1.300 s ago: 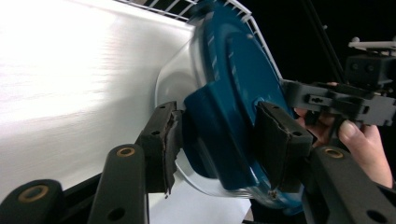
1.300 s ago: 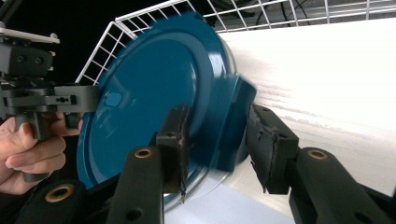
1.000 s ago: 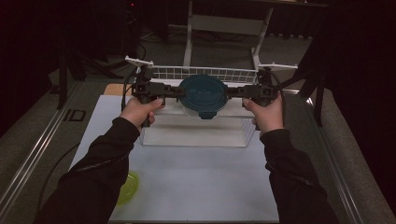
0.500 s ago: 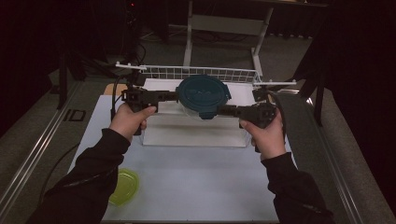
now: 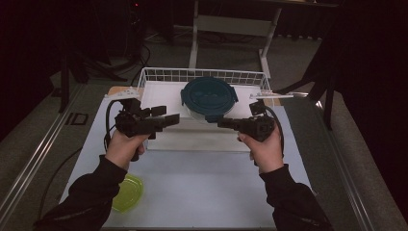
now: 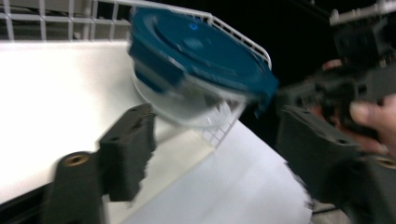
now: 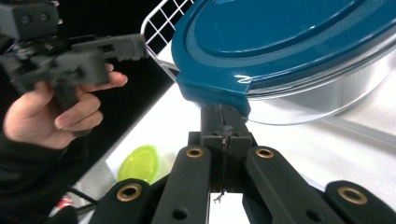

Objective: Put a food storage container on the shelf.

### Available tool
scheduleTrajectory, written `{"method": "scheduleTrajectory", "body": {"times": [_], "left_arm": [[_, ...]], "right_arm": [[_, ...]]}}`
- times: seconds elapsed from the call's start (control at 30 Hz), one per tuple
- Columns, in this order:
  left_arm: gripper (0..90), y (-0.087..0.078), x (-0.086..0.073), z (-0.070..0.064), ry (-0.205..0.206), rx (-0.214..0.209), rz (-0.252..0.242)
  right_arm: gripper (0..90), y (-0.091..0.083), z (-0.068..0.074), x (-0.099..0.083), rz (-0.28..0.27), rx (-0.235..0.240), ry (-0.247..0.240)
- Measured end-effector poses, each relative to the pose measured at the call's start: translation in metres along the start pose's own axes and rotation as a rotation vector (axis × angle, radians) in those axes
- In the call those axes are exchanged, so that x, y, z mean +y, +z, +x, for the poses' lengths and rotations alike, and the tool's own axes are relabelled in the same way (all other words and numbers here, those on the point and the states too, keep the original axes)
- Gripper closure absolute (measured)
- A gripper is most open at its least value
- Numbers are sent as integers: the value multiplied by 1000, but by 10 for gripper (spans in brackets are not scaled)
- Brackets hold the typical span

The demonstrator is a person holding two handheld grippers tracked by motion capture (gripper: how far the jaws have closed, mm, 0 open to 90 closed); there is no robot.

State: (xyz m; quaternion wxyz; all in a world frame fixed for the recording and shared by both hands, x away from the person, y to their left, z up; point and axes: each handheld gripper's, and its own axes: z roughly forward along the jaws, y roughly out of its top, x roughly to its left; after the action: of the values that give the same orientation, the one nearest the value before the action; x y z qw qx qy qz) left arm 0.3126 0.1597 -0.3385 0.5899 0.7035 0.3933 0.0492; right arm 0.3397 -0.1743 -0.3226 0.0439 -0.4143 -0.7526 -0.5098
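Nearest: yellow-green lid (image 5: 127, 192) on the white table (image 5: 207, 192), by the left sleeve. Left gripper (image 5: 171, 119) jaws spread wide, holding nothing, off the container's left side. Right gripper (image 5: 222, 123) jaws pinched together on the teal lid's latch tab (image 7: 212, 95), which hangs out over the front edge. Round glass container (image 5: 208, 111) with teal lid (image 5: 209, 95) is at the front of the white wire basket (image 5: 159, 75).

Sleeves: you wear dark long sleeves (image 5: 86, 192).
Left gripper (image 5: 171, 119): black blocky jaws, black cable.
Right gripper (image 7: 224, 116): black, brass-coloured screws; thin thread, perhaps.
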Motion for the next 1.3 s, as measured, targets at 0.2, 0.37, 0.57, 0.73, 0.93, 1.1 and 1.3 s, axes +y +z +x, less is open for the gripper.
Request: {"method": "scheduleTrajectory", "body": {"times": [0.2,0.37,0.57,0.73,0.93,1.1,1.3], "left_arm": [[50,-4,-19,-7,47,28,16],[6,-6,-26,-15,120,56,22],[6,-9,-33,-21,156,68,7],[6,-11,-37,-22,168,65,-6],[6,-16,-39,-24,187,53,-15],[6,-24,-45,-23,204,25,3],[6,-34,-54,-17,176,-27,35]], "right_arm": [[897,6,2,4,-1,-11,-4],[897,14,0,12,3,-30,-15],[896,20,-5,19,-8,-40,5],[894,24,-6,22,-9,-48,3],[843,28,-9,25,-12,-43,16],[677,24,-2,12,-13,-16,-25],[421,15,4,-13,-47,14,-77]]}}
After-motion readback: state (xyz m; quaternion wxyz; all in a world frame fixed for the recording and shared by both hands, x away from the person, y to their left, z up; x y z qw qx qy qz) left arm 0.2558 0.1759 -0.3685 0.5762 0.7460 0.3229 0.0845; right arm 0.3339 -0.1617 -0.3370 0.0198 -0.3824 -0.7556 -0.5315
